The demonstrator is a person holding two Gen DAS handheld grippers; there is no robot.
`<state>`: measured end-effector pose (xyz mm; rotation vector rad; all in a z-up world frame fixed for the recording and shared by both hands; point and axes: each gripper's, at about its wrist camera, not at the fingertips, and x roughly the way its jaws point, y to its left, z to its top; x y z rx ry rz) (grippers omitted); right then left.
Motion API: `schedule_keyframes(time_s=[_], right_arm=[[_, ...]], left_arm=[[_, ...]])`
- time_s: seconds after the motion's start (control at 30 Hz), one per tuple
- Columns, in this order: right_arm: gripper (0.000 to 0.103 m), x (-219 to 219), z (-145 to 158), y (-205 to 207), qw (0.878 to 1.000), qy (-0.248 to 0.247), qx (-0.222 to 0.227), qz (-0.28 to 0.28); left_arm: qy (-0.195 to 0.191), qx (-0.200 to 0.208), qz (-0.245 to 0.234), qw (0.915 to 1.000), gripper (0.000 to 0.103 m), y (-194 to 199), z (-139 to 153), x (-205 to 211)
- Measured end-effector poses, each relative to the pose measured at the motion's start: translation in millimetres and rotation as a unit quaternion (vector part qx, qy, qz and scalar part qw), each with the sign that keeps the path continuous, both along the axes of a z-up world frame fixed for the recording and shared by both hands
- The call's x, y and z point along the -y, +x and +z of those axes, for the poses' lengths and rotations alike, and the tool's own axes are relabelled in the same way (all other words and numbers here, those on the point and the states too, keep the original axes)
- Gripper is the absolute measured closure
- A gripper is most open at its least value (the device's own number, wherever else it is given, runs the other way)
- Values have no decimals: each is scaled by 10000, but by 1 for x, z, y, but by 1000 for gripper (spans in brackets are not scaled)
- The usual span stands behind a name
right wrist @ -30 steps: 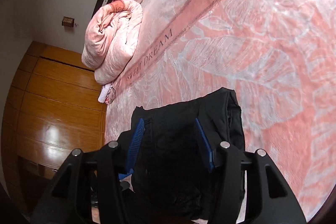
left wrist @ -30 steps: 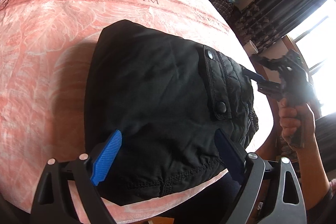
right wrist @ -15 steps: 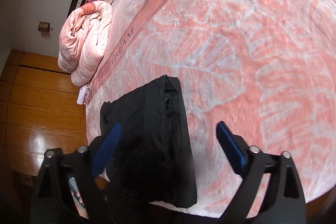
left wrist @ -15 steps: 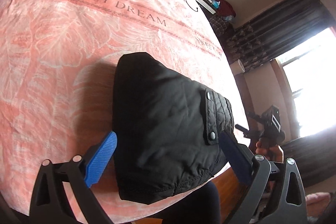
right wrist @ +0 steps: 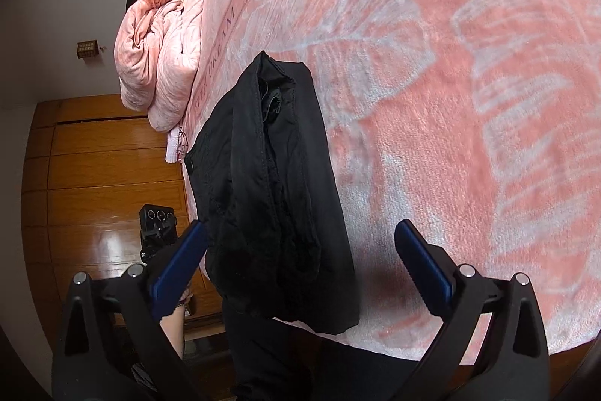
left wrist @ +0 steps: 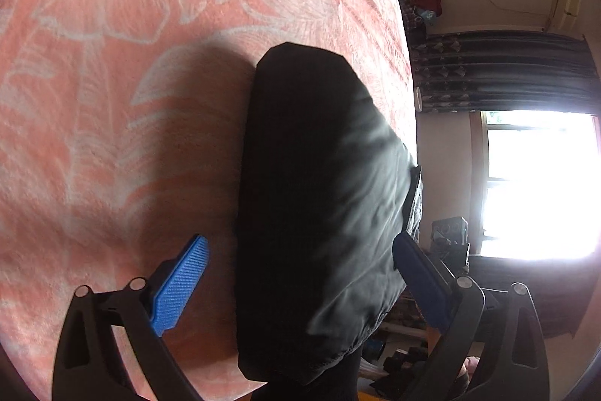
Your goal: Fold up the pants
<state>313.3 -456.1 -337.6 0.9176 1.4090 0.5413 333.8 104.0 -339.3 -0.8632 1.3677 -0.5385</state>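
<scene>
- Black pants (left wrist: pixel 319 198), folded into a compact bundle: lie at the near edge of the pink bed cover (left wrist: pixel 112 81).
- My left gripper (left wrist: pixel 300 282): jaws wide, astride the bundle, gripping nothing.
- My right gripper (right wrist: pixel 300 256): jaws wide, empty.
- Rolled pink quilt (right wrist: pixel 161 55): at the bed's far edge.

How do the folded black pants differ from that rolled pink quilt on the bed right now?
The black pants are folded into a flat, compact rectangle; the pink quilt is rolled into a tall, puffy bundle. The pants are dark with a slight sheen, the quilt pale pink and plush. The pants lie nearest the right gripper, between its open fingers' line of view; the quilt sits farther up. Both rest near the same edge of the pink bedspread.
</scene>
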Motion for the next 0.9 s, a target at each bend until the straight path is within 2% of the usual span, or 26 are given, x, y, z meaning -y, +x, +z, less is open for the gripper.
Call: schedule_keyframes(time_s=[0.43,0.7,0.73,0.8,0.87,0.9], right_arm=[[2,-40,-27,20,9989,150,-231,383],[2,-65,-28,25,9979,197,-93,614],[4,-69,-26,24,9974,229,-54,684],[14,-76,-23,22,9965,92,53,825],[34,-77,-21,21,9966,22,147,813],[39,-76,-19,21,9968,84,190,769]], left_arm=[[-589,-196,-334,9975,4,14,-44,31],[-716,-273,-305,9966,5,18,-60,49],[-687,-255,-255,9970,12,17,-60,48],[-671,-257,-192,9972,28,17,-62,47],[-733,-212,-193,9969,39,15,-62,47],[-730,-185,-200,9970,44,14,-60,47]])
